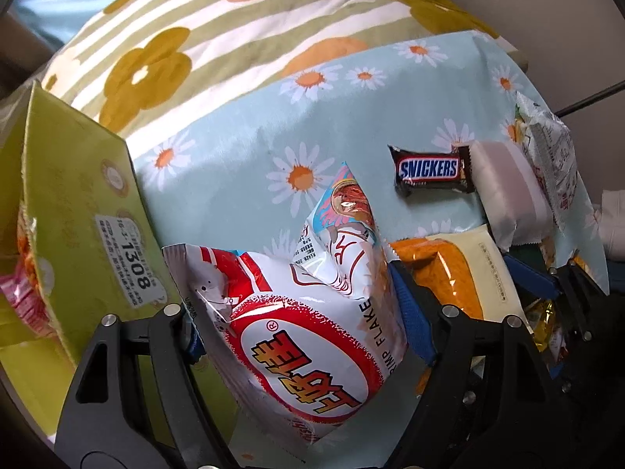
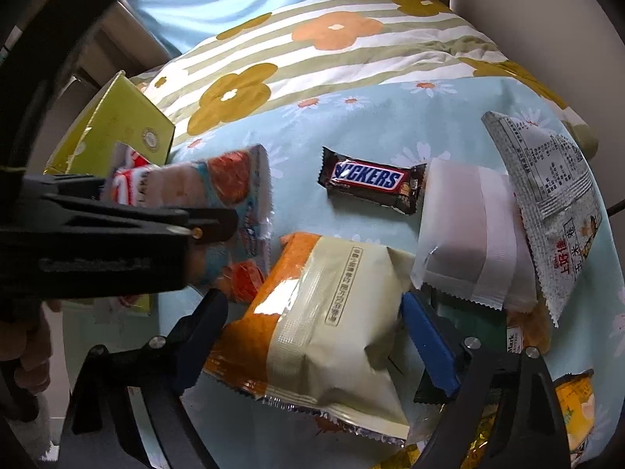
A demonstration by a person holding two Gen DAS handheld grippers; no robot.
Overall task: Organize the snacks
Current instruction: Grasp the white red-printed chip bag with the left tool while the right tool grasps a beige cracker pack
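Left gripper [image 1: 297,308] has its jaws clamped on the red-and-white shrimp flake bag [image 1: 308,312], lifted off the daisy-print cloth [image 1: 234,179] and held just beside the open green box [image 1: 90,203]; not yet inside it. Something in a pink-and-orange wrapper [image 1: 23,269] already shows within the box at the far left of the left wrist view, so judged one item, possibly more, is stowed; cannot tell what else the box contains. Right gripper [image 2: 312,324] straddles the cream-and-orange packet [image 2: 324,312], jaws apart on either side of it, blue pads near its edges; whether they touch it cannot be told. The packet rests on the cloth. Left to sort, all on the cloth: Snickers bar [image 2: 371,179], white translucent pouch [image 2: 465,234] just beside it, silver-backed sachet [image 2: 547,203] overlapping that pouch, and a few yellow and dark wrappers [image 2: 574,402] partly hidden at the lower right. Judgement: task early to middle; most snacks are loose. Flowered striped bedding [image 2: 312,58] lies beyond the cloth.
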